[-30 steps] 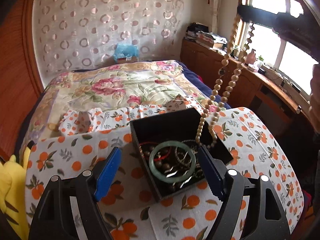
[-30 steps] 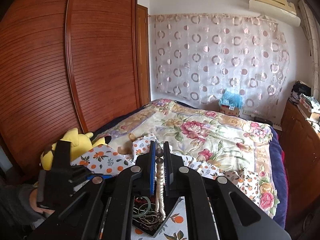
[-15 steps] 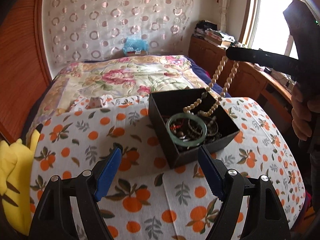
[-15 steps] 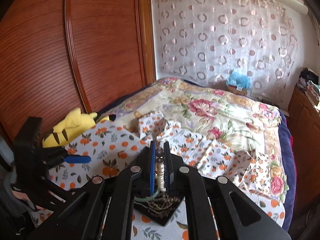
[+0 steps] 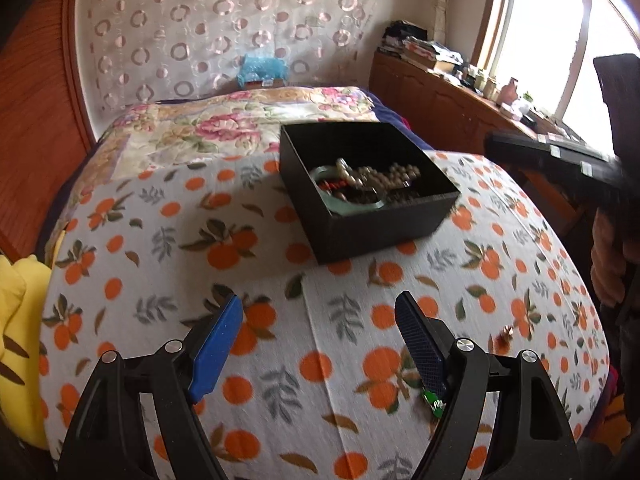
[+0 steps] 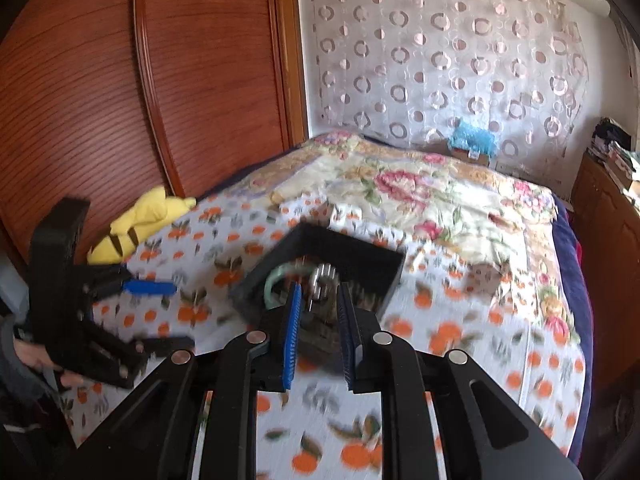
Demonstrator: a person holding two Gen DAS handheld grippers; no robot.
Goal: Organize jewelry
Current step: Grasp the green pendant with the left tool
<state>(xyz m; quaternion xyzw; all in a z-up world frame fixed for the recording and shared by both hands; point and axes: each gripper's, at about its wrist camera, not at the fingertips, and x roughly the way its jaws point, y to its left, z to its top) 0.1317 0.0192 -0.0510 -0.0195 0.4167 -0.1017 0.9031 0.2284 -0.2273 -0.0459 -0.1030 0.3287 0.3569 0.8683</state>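
Observation:
A black box (image 5: 380,232) stands on the orange-print cloth (image 5: 200,220) and holds a pale bead necklace (image 5: 384,174), a green bangle (image 5: 376,205) and other pieces. My left gripper (image 5: 318,300) hangs open over bare cloth in front of the box, with nothing between its blue pads. In the right wrist view my right gripper (image 6: 319,288) is at the box (image 6: 260,276). Its jaws are opening, and the blurred beads (image 6: 324,274) lie just past the tips, free of the pads. The bangle (image 6: 276,280) shows to their left. Seen from the left wrist, the right gripper (image 5: 552,156) is a dark bar.
A small reddish piece (image 5: 506,336) and a green piece (image 5: 432,396) lie on the cloth near my left gripper's right finger. A yellow plush toy (image 5: 16,340) sits at the left edge. The floral quilt (image 5: 224,128) lies behind, a wooden cabinet (image 5: 440,100) right, a wardrobe (image 6: 120,100) left.
The right gripper has come down with the hanging bead necklace, which now lies in the box, and its jaws have parted. The left gripper has drawn back from the box.

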